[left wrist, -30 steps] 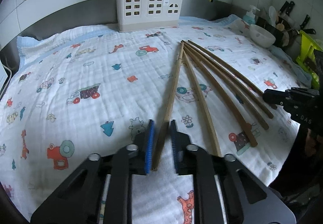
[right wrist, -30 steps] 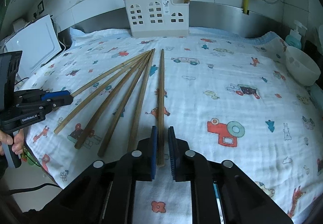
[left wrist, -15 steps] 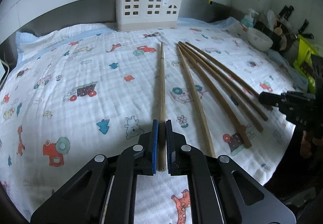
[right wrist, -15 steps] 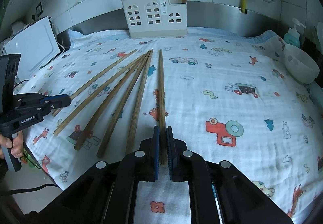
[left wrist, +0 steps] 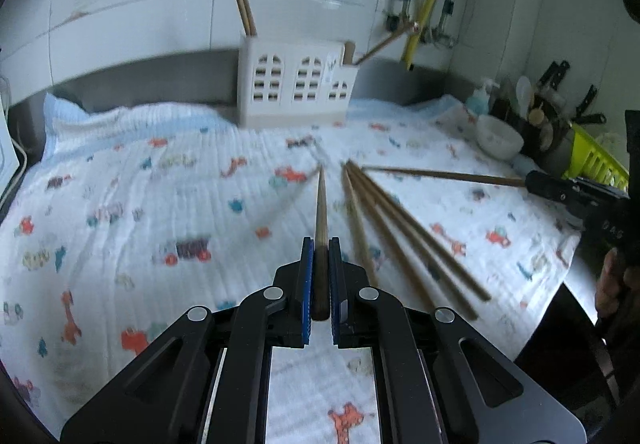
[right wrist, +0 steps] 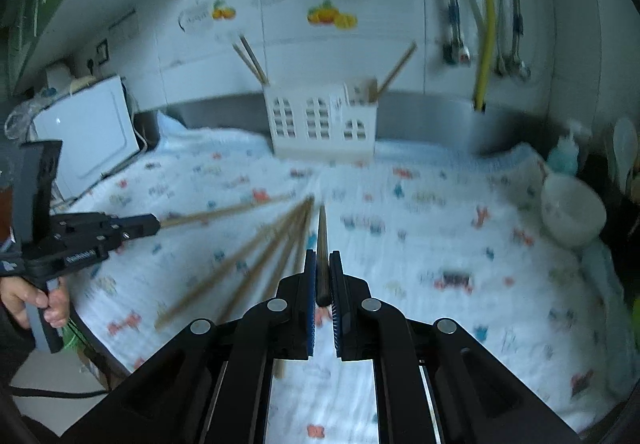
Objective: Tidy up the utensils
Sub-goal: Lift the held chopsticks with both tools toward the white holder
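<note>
My left gripper (left wrist: 321, 246) is shut on the thick end of a brown chopstick (left wrist: 321, 199), which is lifted off the cartoon-print cloth (left wrist: 160, 203) and points toward the white utensil holder (left wrist: 294, 87). My right gripper (right wrist: 322, 258) is shut on another chopstick (right wrist: 322, 228), also raised. Each gripper shows in the other's view with its stick: the right gripper (left wrist: 536, 181) at the right edge, the left gripper (right wrist: 148, 224) at the left. More chopsticks (left wrist: 392, 236) (right wrist: 256, 268) lie fanned on the cloth. The holder (right wrist: 324, 123) has chopsticks standing in it.
A white bowl (left wrist: 498, 139) (right wrist: 572, 211), a soap bottle (left wrist: 478, 101) and a green rack (left wrist: 596, 159) crowd the right end. A white appliance (right wrist: 88, 131) stands at the left. A person's hand (right wrist: 36, 296) grips the left tool. The counter edge runs close in front.
Both grippers have closed on a chopstick each and risen, lifting the sticks off the cloth. Both views have tilted up toward the wall and blurred.
</note>
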A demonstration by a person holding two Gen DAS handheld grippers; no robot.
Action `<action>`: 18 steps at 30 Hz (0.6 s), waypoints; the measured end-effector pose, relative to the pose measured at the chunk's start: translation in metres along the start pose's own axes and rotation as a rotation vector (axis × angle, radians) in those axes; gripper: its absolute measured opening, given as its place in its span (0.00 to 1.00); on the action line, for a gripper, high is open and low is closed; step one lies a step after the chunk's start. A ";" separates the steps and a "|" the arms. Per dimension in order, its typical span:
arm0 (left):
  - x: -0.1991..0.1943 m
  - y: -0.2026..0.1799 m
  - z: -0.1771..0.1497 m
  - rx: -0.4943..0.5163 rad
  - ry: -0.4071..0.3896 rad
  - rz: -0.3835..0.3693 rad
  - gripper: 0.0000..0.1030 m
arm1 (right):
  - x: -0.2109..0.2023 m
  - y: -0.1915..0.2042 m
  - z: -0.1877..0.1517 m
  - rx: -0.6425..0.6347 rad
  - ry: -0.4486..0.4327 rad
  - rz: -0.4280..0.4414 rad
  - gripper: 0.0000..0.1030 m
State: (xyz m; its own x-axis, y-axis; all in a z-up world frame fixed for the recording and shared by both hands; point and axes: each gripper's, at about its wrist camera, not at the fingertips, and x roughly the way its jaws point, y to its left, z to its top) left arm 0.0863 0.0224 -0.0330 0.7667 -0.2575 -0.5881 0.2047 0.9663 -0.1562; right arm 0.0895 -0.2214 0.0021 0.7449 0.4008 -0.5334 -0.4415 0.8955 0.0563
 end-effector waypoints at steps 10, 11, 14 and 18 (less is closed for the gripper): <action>0.001 0.000 0.033 0.010 -0.077 -0.009 0.05 | 0.007 -0.003 0.057 -0.034 -0.046 0.035 0.06; 0.003 0.001 0.035 0.010 -0.075 -0.017 0.05 | 0.008 -0.003 0.061 -0.038 -0.043 0.038 0.06; 0.007 0.001 0.046 0.028 -0.072 -0.025 0.05 | 0.013 -0.003 0.075 -0.058 -0.041 0.043 0.06; 0.005 0.004 0.066 0.046 -0.091 -0.030 0.05 | 0.013 -0.007 0.099 -0.079 -0.051 0.043 0.06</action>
State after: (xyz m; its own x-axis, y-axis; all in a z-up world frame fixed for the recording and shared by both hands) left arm 0.1309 0.0245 0.0157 0.8116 -0.2872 -0.5087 0.2546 0.9577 -0.1344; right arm 0.1520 -0.2031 0.0778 0.7480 0.4494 -0.4885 -0.5100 0.8601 0.0105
